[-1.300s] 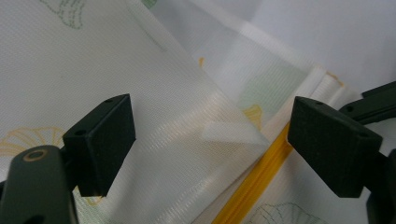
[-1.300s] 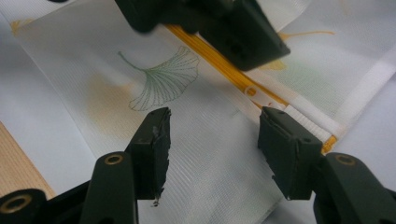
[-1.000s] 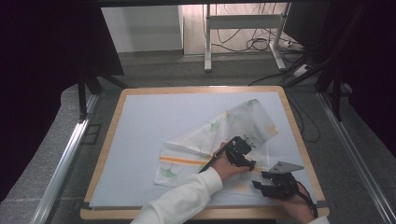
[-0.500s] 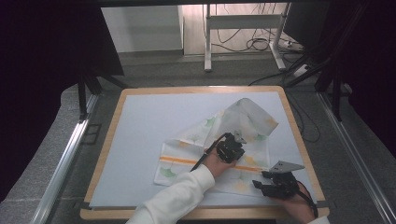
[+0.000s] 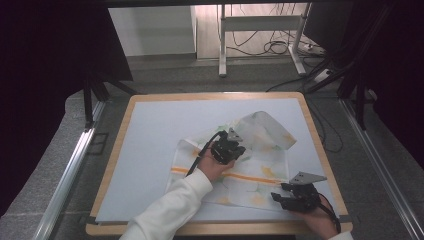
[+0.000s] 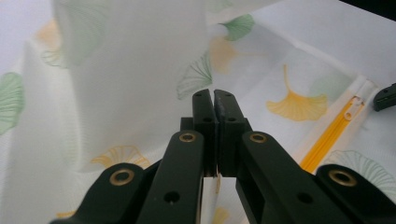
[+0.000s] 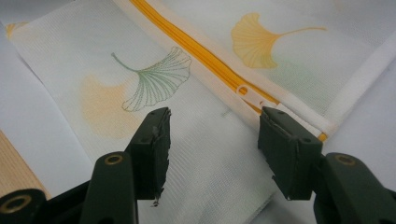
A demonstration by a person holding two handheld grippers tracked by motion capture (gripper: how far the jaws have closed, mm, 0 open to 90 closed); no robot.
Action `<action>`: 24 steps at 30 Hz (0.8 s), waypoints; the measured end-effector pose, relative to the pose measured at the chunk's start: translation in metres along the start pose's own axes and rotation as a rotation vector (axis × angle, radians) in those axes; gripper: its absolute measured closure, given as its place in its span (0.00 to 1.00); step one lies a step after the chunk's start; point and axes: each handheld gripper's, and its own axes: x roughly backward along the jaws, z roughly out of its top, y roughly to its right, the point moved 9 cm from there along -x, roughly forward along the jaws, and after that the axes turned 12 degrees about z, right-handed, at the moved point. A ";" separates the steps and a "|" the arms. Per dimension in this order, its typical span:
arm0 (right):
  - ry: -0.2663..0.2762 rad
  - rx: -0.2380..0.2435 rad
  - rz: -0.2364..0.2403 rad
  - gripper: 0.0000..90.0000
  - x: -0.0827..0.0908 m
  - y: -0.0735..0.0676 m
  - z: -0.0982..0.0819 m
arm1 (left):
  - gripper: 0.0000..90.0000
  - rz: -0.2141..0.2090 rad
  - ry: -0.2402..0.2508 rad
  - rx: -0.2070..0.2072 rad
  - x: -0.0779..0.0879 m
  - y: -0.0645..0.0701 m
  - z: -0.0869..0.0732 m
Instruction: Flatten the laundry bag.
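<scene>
The mesh zipper bag (image 5: 250, 160) lies on the pale blue mat (image 5: 150, 150) of the table (image 5: 320, 145), toward the near right part of it. Left of the left tongs (image 5: 235, 146) the mat is bare up to the wooden rim, so there is wide open room on that side. On the right, the bag's edge comes near the rim, and the right tongs (image 5: 280, 197) rest at the bag's near corner, close to the front rim of the table.

The left tongs have just been closing and are now closed on a fold of the mesh fabric; in the high view this part of the bag stands raised above the rest. The left gripper view (image 6: 214, 105) shows the two jaws pressed together with thin white fabric running down between them, which the high view is too small to show. Beyond the jaws it shows the orange zipper (image 6: 327, 140) with its white pull.

The right gripper view shows the right tongs (image 7: 212, 121) open, with the flat bag under and between the jaws; whether the pads touch it cannot be told. The zipper pull (image 7: 243, 90) lies just beyond them, nearer to the right jaw.

The bag is white, half transparent mesh with green and yellow ginkgo leaves printed on it and a white band along the edge.
</scene>
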 end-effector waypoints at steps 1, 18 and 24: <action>0.000 -0.001 0.000 0.49 0.000 0.000 0.000 | 1.00 0.003 0.003 0.005 0.001 -0.003 0.000; 0.001 0.001 0.000 0.48 0.000 0.000 0.000 | 1.00 0.103 0.063 0.071 0.021 -0.091 0.009; 0.001 -0.001 0.000 0.48 -0.001 0.001 0.000 | 1.00 0.138 0.076 0.087 0.018 -0.120 0.012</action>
